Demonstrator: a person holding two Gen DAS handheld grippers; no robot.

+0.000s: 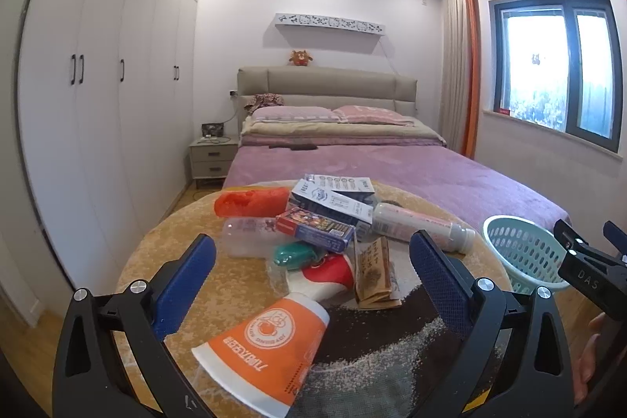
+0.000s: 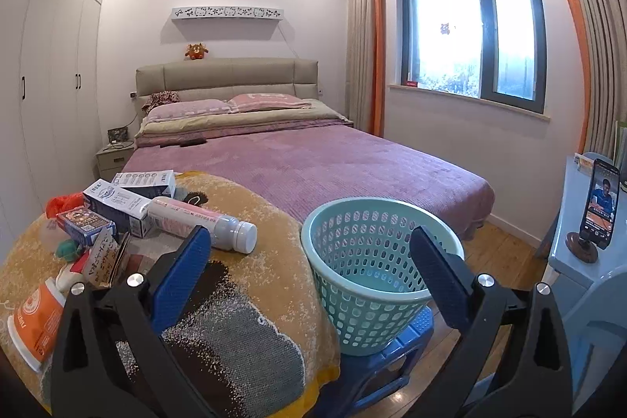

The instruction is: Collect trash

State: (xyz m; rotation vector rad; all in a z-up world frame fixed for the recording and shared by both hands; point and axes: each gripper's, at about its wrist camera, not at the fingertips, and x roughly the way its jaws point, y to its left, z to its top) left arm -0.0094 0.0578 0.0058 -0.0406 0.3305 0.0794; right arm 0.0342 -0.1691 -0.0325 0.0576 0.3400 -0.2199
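Both claws stand wide open and grip nothing: the left gripper point(image 1: 311, 271) hovers low in its frame over the trash pile, the orange cup point(image 1: 266, 343) lying on its side between its fingers, while the right gripper point(image 2: 309, 267) frames the empty basket point(image 2: 376, 261) at lower centre. The pile – cup, boxes point(image 1: 325, 218), bottle point(image 1: 419, 226) – sits heaped at mid-frame on the table point(image 1: 164, 261). A thin paper cup may crush or squirt out of a hard pinch, and pulling it could topple the leaning boxes – or roll the bottle off the edge.
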